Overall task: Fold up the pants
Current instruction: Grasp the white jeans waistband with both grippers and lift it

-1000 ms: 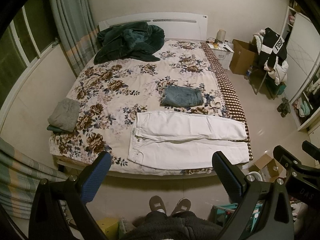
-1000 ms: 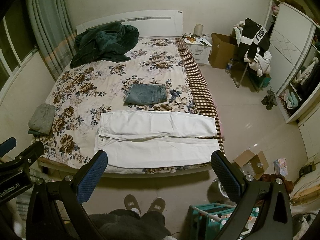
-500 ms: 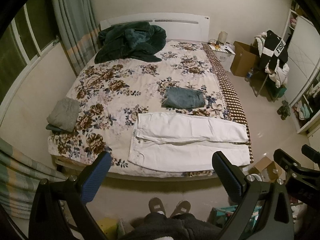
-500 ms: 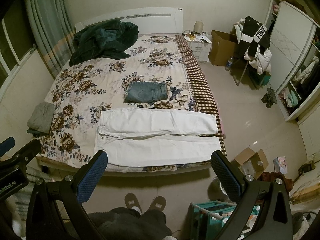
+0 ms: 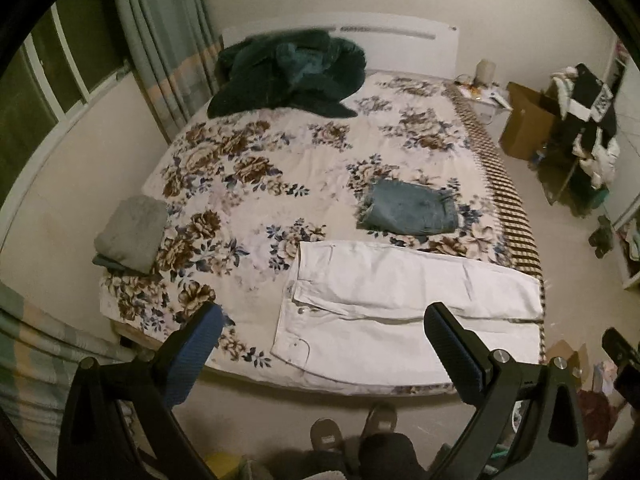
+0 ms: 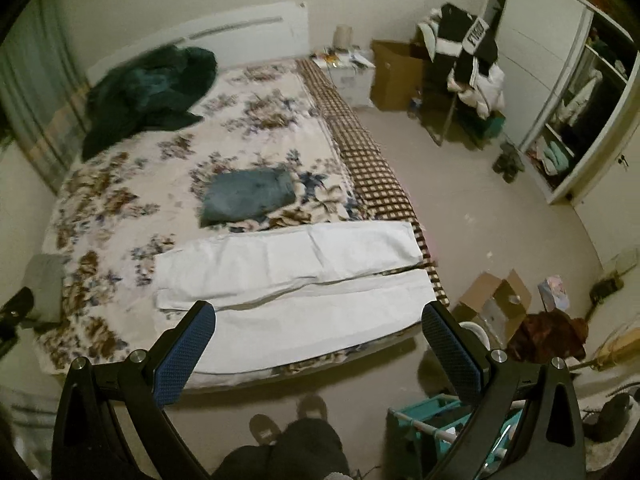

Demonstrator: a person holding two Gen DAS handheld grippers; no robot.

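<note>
Both hand-held tools are released and hold nothing: the left gripper [image 5: 324,340] and the right gripper [image 6: 320,340] each hang with their jaws spread wide, raised above the near edge of the floral-patterned bed [image 5: 256,184] and well apart from the cloth. Straight ahead of and below them, the long white cotton pants [image 5: 400,304] lie flat along that near edge, waistband toward the left gripper and leg ends toward the right. Farther beyond them rests a folded blue denim garment [image 5: 408,208].
</note>
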